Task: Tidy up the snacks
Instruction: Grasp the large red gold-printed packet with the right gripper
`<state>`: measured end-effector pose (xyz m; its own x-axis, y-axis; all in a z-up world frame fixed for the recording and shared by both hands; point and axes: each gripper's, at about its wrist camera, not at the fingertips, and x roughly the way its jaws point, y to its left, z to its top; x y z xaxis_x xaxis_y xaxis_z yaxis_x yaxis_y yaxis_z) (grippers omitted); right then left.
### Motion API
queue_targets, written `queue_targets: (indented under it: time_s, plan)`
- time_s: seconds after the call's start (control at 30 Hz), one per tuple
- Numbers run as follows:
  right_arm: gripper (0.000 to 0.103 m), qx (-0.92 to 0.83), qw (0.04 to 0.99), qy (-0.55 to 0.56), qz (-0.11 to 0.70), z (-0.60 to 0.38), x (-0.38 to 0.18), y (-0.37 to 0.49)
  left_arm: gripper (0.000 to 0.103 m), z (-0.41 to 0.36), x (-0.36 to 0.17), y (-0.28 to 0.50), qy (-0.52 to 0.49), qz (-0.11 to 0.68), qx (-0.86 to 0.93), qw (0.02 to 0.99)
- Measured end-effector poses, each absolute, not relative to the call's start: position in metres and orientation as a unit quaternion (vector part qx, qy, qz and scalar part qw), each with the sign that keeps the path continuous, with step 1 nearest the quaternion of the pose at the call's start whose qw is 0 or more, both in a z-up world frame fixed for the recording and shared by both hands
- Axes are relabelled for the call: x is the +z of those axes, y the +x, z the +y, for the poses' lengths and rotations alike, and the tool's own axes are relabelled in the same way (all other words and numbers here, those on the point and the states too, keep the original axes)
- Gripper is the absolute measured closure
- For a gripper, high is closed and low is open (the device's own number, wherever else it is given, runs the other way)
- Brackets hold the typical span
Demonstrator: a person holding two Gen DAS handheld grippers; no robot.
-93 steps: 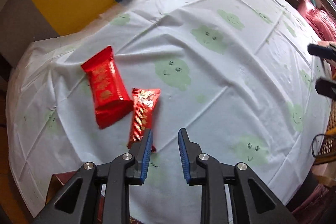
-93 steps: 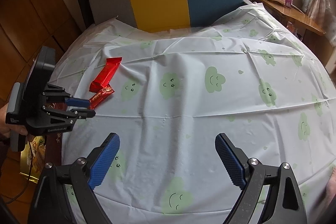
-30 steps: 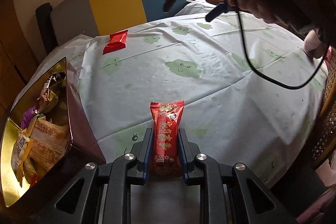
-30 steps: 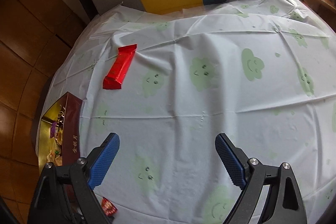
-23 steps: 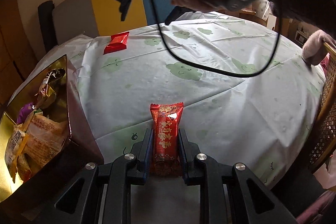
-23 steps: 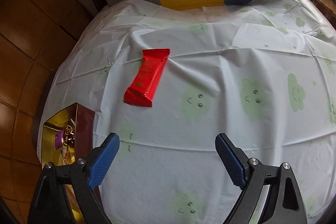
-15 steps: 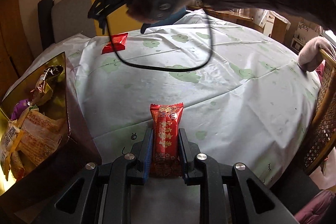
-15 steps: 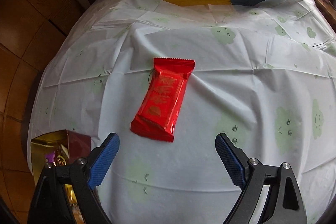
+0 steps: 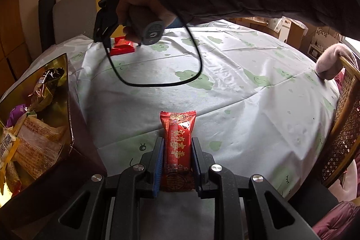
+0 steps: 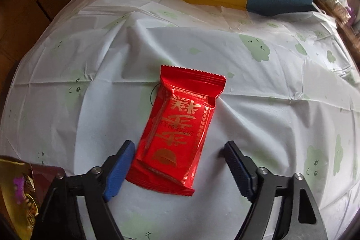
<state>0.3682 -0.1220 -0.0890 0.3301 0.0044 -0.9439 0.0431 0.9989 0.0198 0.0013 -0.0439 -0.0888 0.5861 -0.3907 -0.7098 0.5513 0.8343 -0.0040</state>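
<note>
Closing right gripper straddles flat red packet, pads not yet pressing; light, slippery foil, best pinched across its width; left gripper pinches narrow red snack

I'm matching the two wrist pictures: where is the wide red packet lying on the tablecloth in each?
Left wrist: wide red packet far upper left, behind the right hand-held gripper.
Right wrist: packet centre, between that gripper's closing jaws.
Shared landmark: gold snack box, at left.
</note>
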Motion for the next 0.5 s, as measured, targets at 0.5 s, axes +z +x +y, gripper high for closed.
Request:
queue_targets:
  time_s: [0.5]
  plan:
    - [0.054,0.091,0.782,-0.031,0.615,-0.199,-0.068,0.229,0.080,-0.049,-0.088,0.000,0.114,0.372,-0.253,0.886]
